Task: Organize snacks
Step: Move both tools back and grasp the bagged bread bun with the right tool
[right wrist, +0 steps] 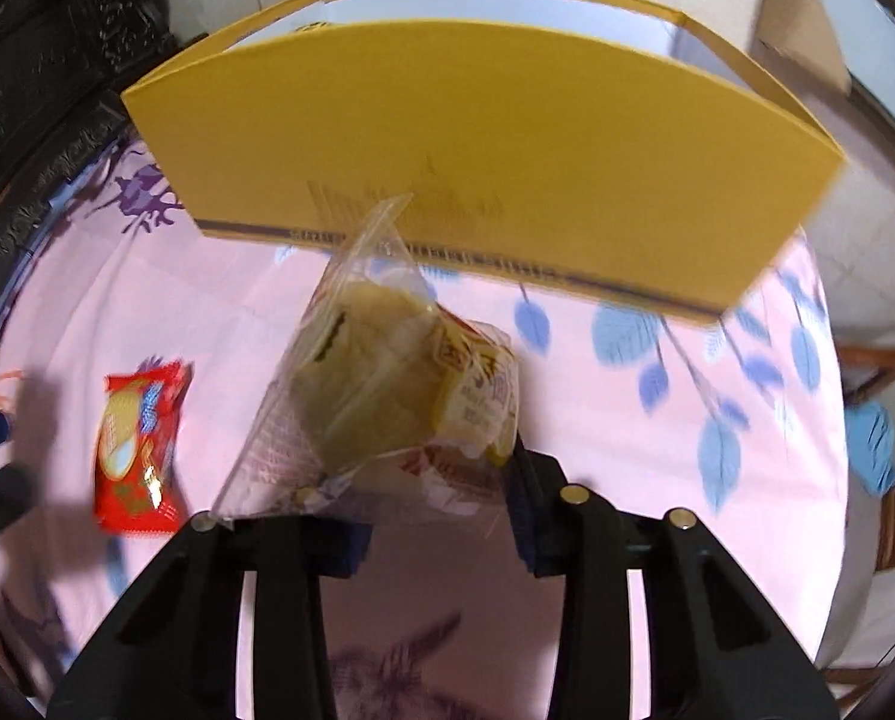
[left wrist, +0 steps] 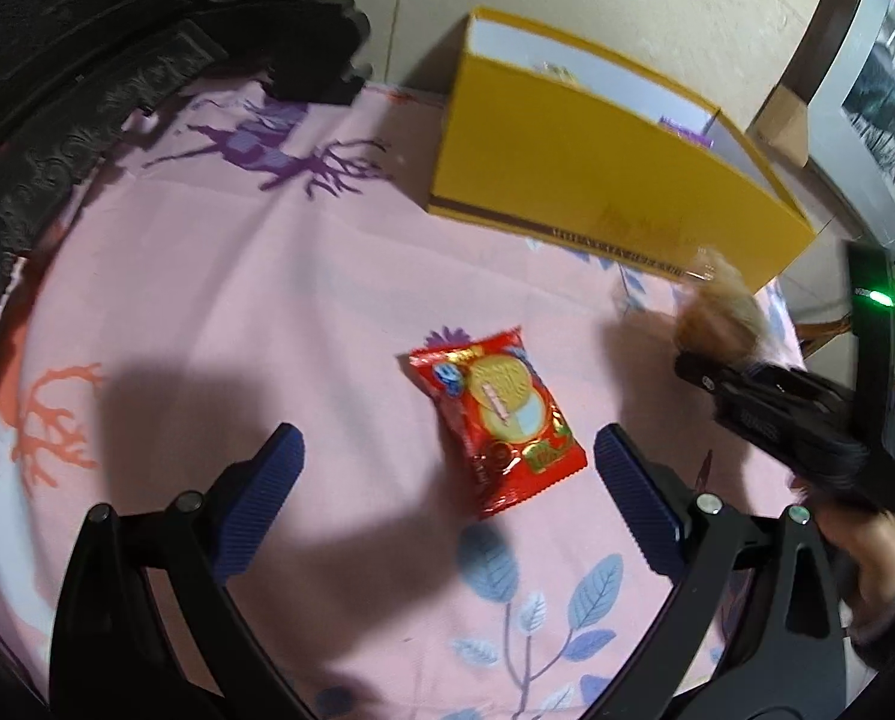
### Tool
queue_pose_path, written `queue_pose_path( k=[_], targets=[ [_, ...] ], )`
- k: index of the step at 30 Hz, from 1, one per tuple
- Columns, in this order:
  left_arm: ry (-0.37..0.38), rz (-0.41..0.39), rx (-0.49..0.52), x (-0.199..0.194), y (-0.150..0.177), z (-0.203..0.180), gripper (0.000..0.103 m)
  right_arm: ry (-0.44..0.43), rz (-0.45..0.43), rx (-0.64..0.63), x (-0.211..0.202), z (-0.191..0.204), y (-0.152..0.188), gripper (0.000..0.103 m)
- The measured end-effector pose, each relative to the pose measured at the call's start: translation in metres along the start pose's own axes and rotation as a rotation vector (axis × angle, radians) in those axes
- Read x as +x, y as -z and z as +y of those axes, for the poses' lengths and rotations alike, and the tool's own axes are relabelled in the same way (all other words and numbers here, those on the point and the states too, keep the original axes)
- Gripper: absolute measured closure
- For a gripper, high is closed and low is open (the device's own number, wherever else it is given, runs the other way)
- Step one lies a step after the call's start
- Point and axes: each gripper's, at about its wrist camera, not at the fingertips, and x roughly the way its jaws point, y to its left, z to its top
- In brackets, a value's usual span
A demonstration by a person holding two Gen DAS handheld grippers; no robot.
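R gripper (right wrist: 435,516) w/ cake pack (right wrist: 399,384) | pink tablecloth (left wrist: 267,300) | yellow box (left wrist: 597,162)

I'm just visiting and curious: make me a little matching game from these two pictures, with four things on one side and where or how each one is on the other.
Things:
1. red snack packet
2. clear-wrapped pastry
3. yellow box
4. left tool

States:
A. standing open-topped at the back of the pink tablecloth
B. lying flat on the cloth
C. open, fingers either side of a packet, not touching it
D. held above the cloth, pinched by the right tool

Pairs: 1-B, 2-D, 3-A, 4-C
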Motion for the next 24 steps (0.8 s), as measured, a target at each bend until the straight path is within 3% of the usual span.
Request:
queue_pose_path(
  k=[4,9,24],
  targets=[
    [-0.057,0.041,-0.03,0.024,-0.002,-0.013,0.004,-0.015,0.023,0.053,-0.011,-0.003,0.027,0.065],
    [-0.118,0.093,-0.111,0.051,-0.003,-0.018,0.004,-0.025,0.024,0.094,-0.014,-0.004,0.036,0.065],
    [-0.211,0.063,-0.081,0.061,0.001,-0.03,0.007,-0.039,0.004,0.106,-0.02,-0.009,0.043,0.065]
  ],
)
